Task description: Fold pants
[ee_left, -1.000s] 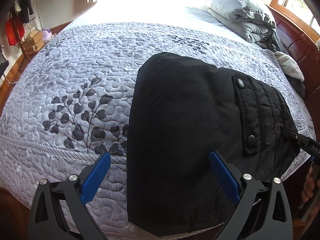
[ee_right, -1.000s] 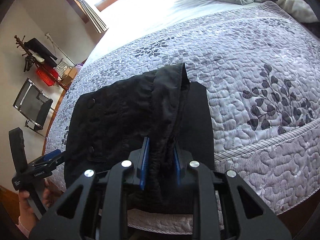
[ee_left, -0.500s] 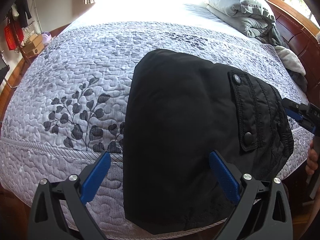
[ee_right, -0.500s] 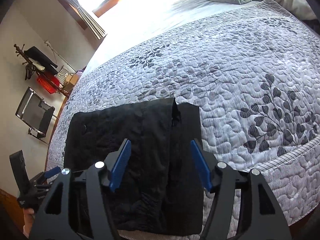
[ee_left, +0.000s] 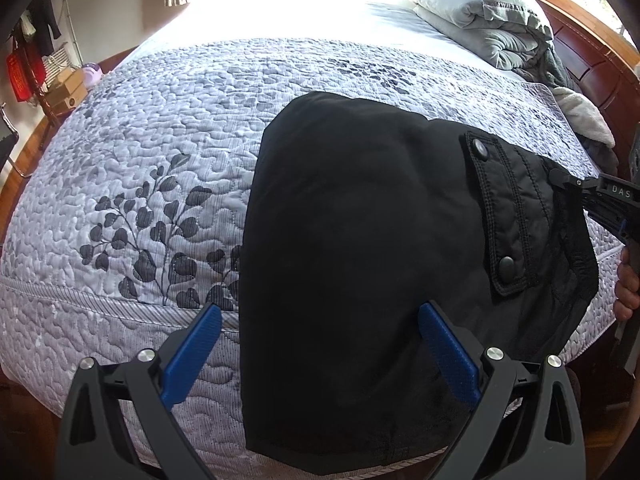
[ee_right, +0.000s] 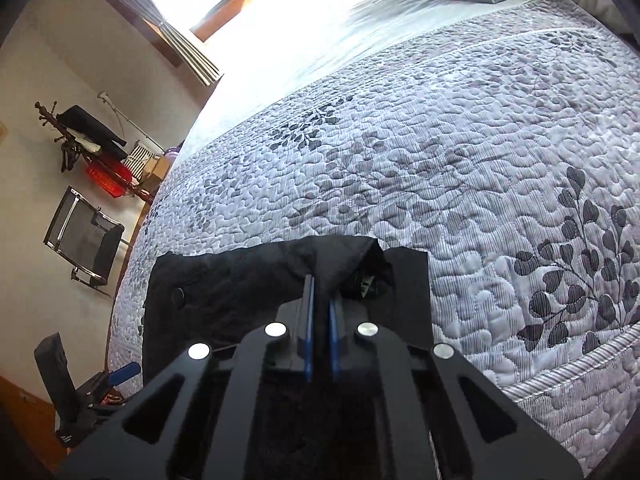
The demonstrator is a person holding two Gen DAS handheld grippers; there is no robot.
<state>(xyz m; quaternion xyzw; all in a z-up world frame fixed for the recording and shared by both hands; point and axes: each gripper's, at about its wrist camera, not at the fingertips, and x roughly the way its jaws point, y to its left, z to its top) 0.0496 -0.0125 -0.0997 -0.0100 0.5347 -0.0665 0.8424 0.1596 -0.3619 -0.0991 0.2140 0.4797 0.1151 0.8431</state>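
Note:
The black pants (ee_left: 360,240) lie folded on the grey quilted bedspread (ee_left: 160,140) near the bed's front edge, with a snap-button pocket (ee_left: 504,216) on the right side. My left gripper (ee_left: 320,344) is open and hovers over the near edge of the pants, holding nothing. My right gripper (ee_right: 321,308) is shut on a raised fold of the pants (ee_right: 340,256) at their waist end; it also shows in the left wrist view (ee_left: 560,178) at the pants' right edge.
A rumpled grey duvet (ee_left: 480,12) lies at the head of the bed by a wooden headboard (ee_left: 592,52). A black chair (ee_right: 84,236) and a clothes rack (ee_right: 88,140) stand on the floor beyond the bed's far side.
My right gripper was shut on the pants, opened half a second ago, and is now shut again on a fold at the waist end. My left gripper stayed open.

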